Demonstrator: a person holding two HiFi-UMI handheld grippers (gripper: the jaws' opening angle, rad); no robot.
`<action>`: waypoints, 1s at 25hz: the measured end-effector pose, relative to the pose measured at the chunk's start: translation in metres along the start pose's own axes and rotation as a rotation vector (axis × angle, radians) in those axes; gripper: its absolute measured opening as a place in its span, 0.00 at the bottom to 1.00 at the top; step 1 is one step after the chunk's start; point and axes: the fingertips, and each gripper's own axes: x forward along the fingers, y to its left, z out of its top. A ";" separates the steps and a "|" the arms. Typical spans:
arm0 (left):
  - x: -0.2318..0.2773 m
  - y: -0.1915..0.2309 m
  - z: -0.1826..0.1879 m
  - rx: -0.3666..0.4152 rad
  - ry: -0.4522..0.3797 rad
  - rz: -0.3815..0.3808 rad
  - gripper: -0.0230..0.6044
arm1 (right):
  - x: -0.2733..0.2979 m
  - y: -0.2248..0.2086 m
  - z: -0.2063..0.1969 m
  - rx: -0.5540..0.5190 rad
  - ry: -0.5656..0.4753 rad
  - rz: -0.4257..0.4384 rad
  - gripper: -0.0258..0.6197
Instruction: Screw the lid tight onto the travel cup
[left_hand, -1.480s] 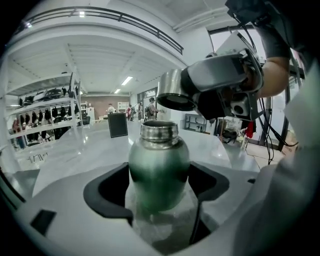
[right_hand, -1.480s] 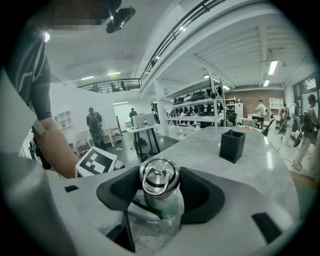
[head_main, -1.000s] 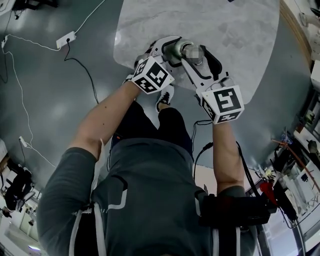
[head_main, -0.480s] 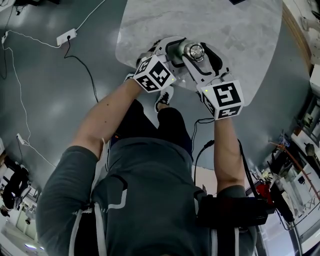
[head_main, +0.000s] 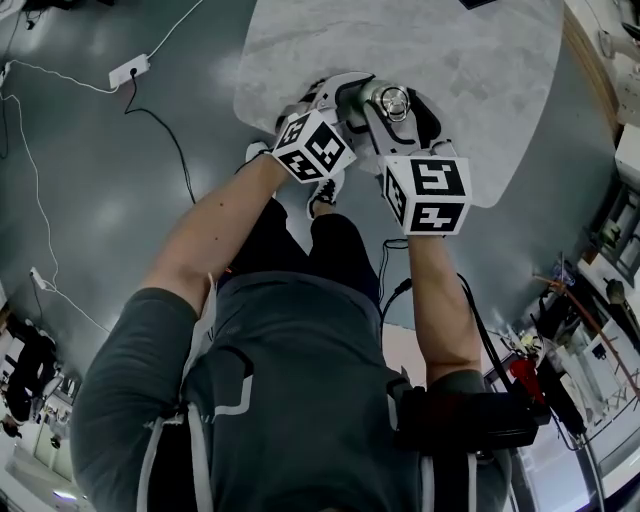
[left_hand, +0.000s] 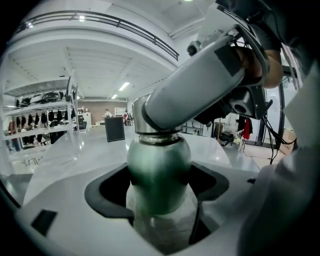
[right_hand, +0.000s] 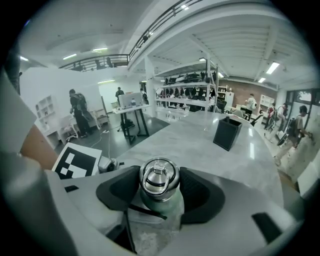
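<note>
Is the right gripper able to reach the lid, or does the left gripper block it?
Likely yes: the lid sits between the pads of the right gripper; the left gripper holds the travel cup lower down.

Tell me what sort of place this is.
Probably a large workshop or lab hall: stocked shelving racks, a railed upper gallery, and a power strip lying on the grey floor.

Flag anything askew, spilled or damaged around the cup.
Nothing stands out. The travel cup is upright at the table edge, the left gripper shut on its green body, the right gripper jaws on the lid, which sits level. No spill or damage shows.
</note>
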 end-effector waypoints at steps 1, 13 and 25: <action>-0.001 0.001 -0.001 0.001 0.000 0.000 0.62 | 0.001 0.001 0.000 0.007 -0.002 -0.009 0.45; 0.005 0.000 0.005 0.008 -0.001 -0.023 0.62 | -0.020 0.012 0.005 -0.207 -0.051 0.265 0.53; 0.001 -0.002 0.004 0.013 0.007 -0.030 0.62 | -0.014 0.014 0.008 -0.514 -0.026 0.391 0.44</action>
